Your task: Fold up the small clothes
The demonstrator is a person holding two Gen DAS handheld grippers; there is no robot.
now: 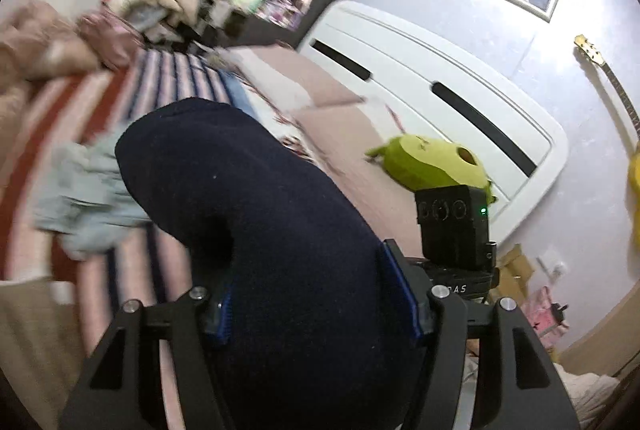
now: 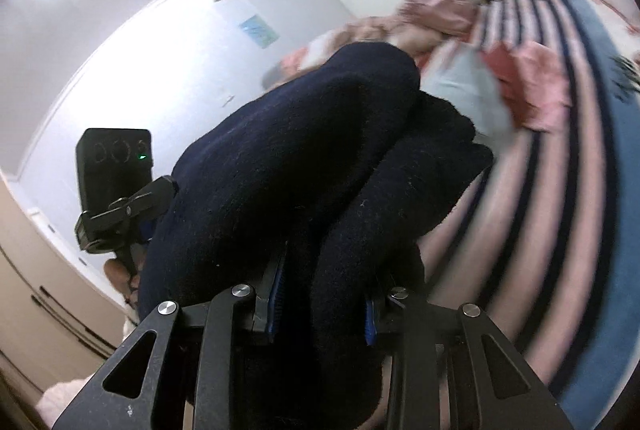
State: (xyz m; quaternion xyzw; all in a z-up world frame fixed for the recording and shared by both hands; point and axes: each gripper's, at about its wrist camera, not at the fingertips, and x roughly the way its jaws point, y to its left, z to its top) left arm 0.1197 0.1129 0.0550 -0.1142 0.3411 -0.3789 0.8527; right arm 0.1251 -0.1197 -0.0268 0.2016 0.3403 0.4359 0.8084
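Observation:
A dark navy knit garment is bunched between the jaws of my left gripper, which is shut on it and holds it above the striped bedcover. The same navy garment is held by my right gripper, shut on another part of it. The cloth hides the fingertips of both grippers. The other gripper shows in each view: the right one in the left wrist view, the left one in the right wrist view.
A light blue garment and a pink garment lie on the striped cover. A heap of clothes lies at the far end. A green plush toy sits by the white headboard. A guitar leans on the wall.

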